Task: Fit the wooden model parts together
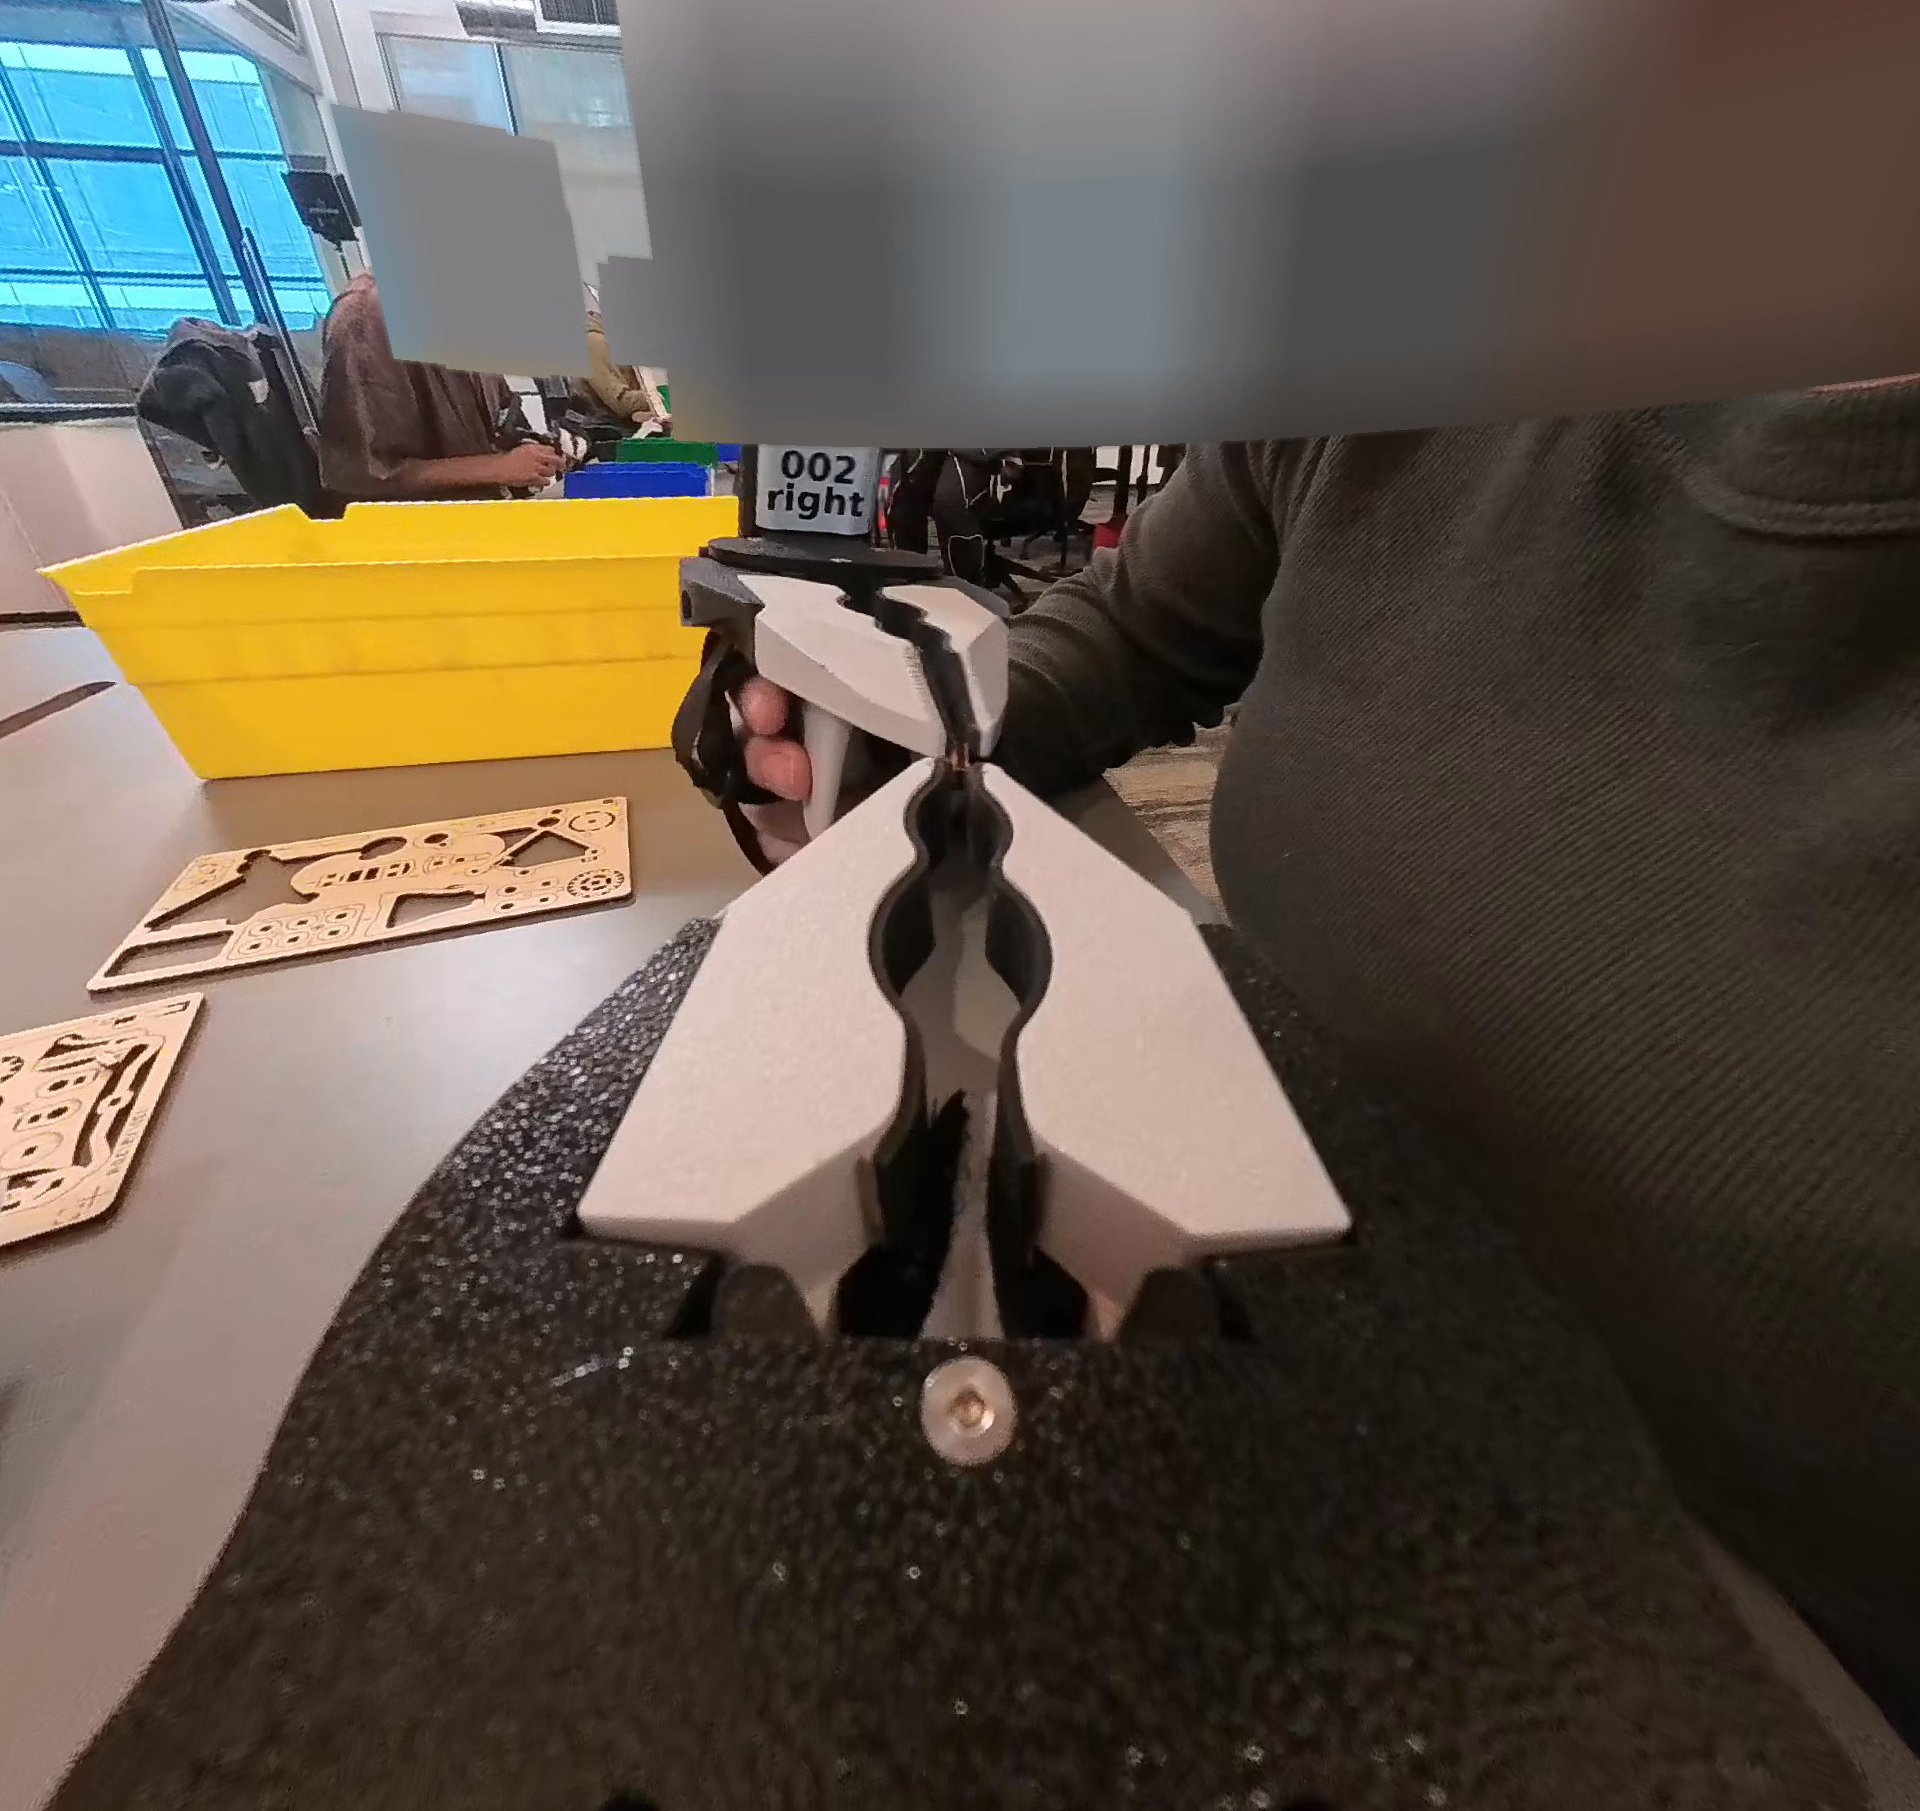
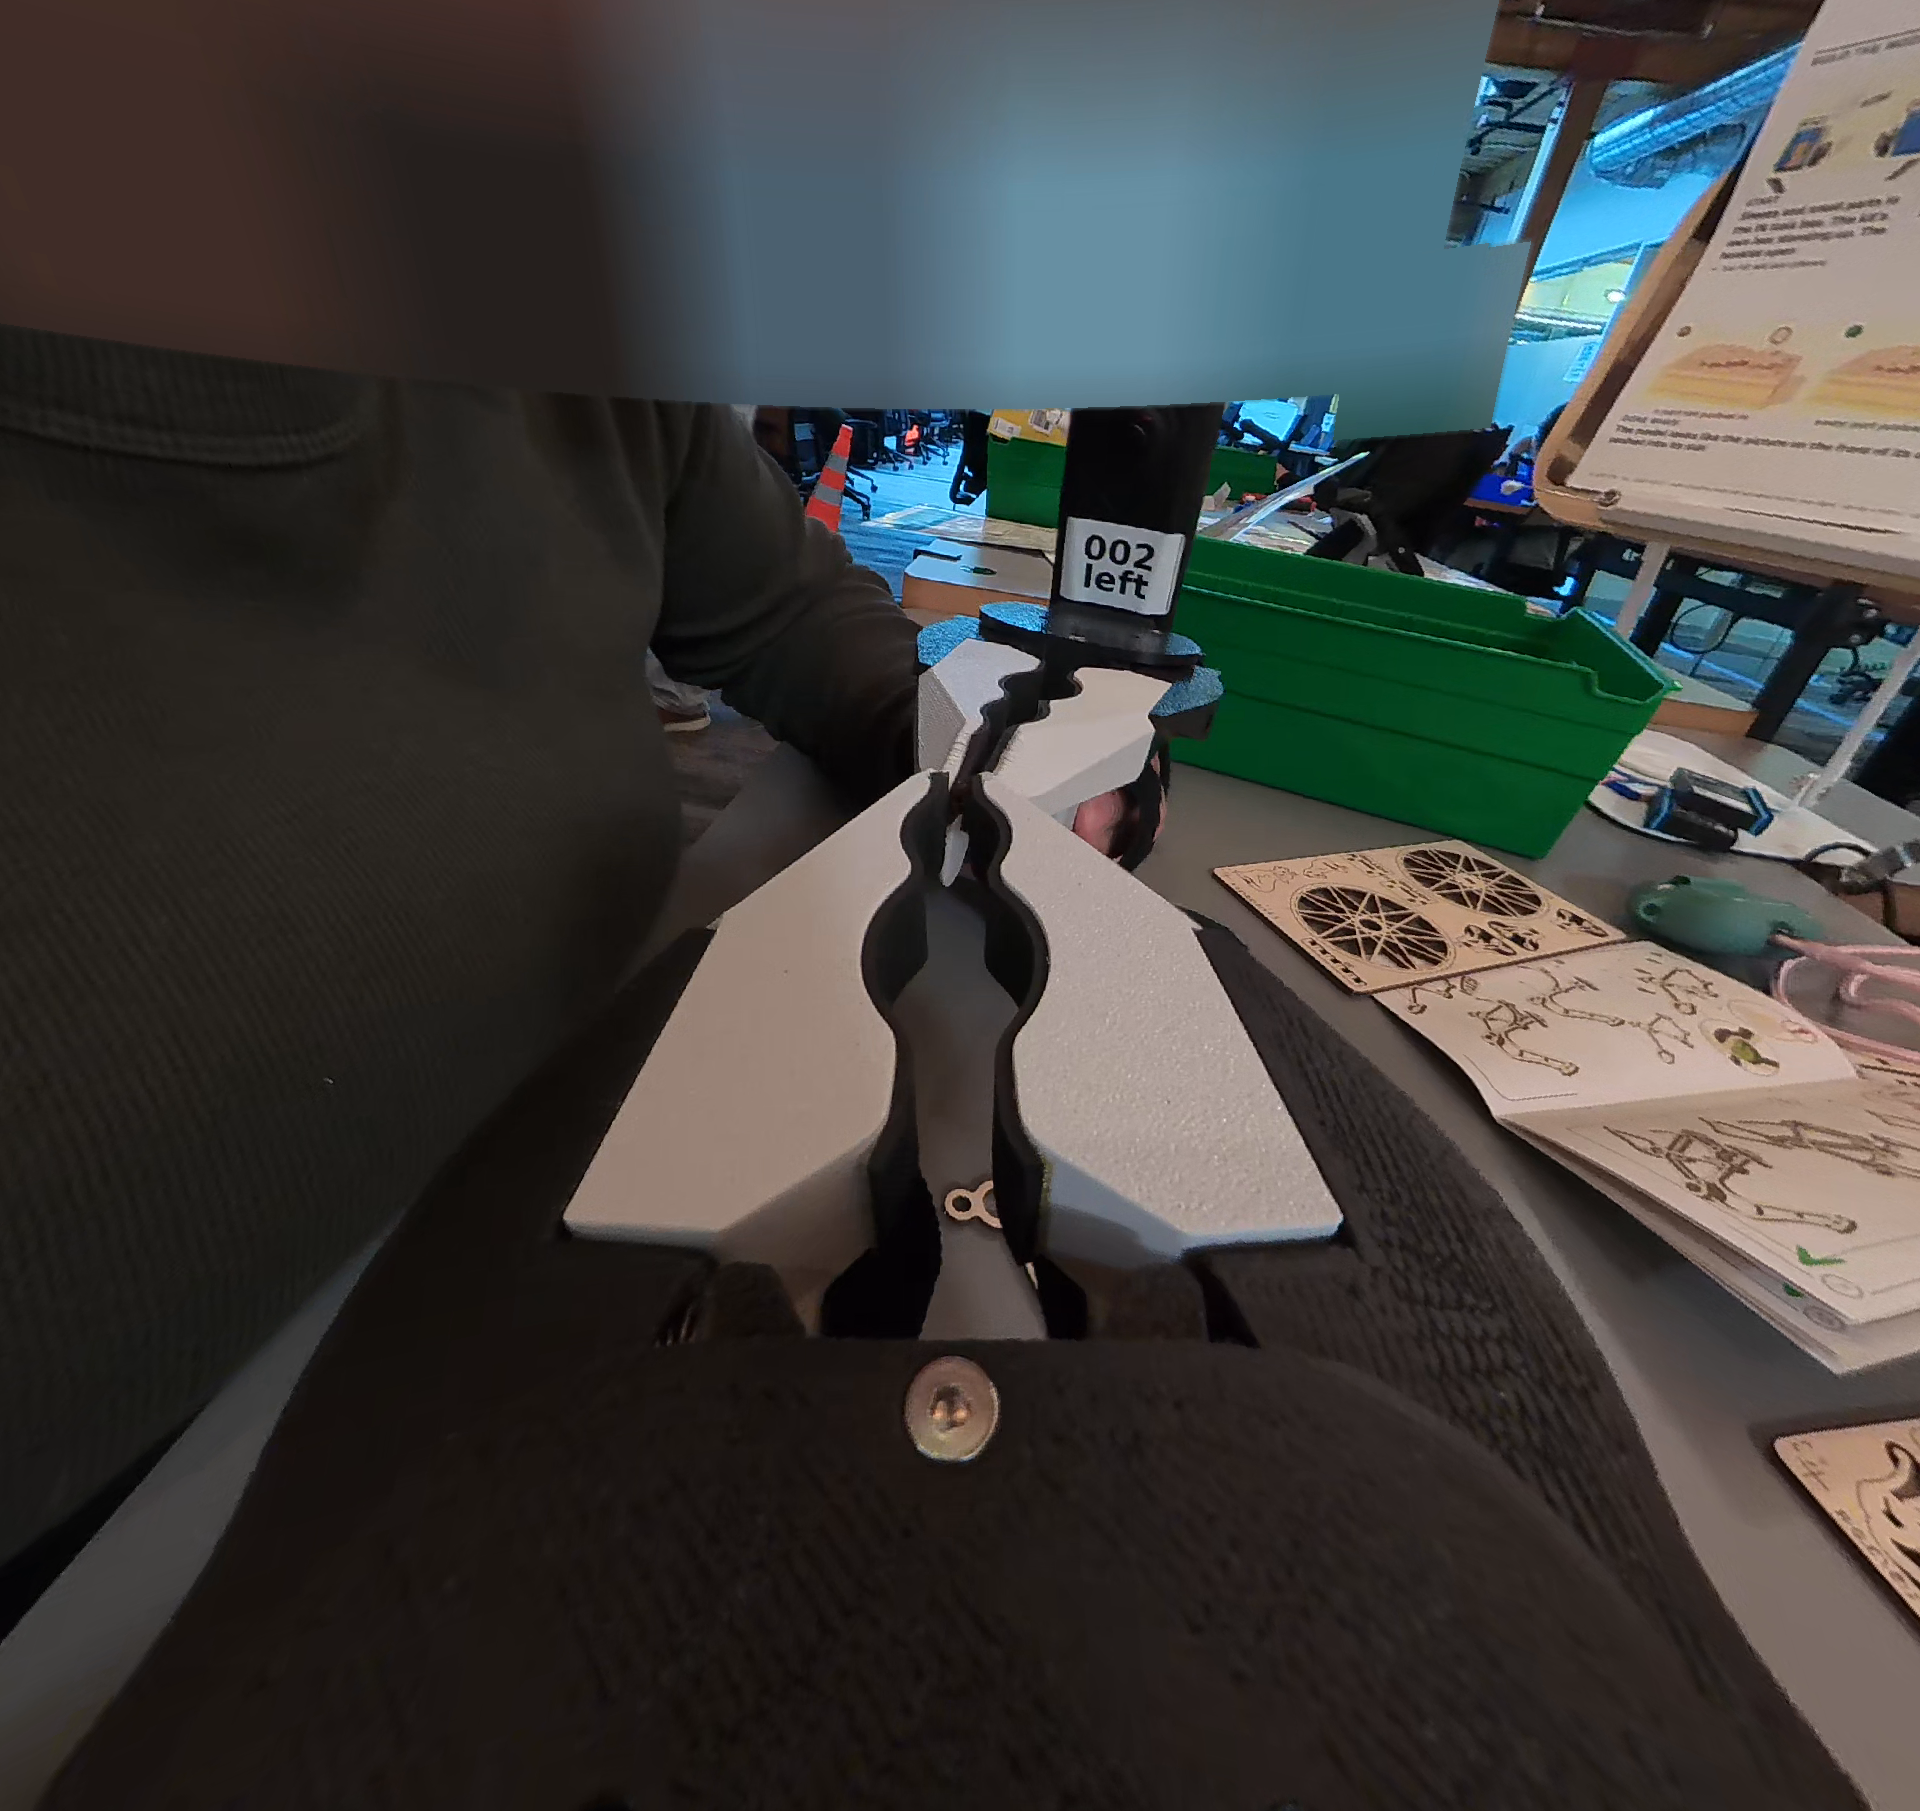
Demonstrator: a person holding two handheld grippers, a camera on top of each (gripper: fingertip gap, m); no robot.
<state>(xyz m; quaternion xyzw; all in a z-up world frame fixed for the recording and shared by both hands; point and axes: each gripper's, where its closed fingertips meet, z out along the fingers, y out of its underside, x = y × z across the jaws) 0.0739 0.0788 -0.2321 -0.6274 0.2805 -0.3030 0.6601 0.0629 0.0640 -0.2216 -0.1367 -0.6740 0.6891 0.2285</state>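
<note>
Mating two tiny wooden parts (image 1: 958,755) tip to tip above the table's near edge: left gripper (image 1: 956,774) and right gripper (image 2: 961,787) both clenched, each apparently pinching a sliver. Best practice: align squarely, press gently. Cut-out sheets (image 1: 384,888) lie farther in.

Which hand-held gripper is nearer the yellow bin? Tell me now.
Right. The right hand-held gripper sits just beside the yellow bin's end; the left hand-held gripper faces it from farther away.
</note>
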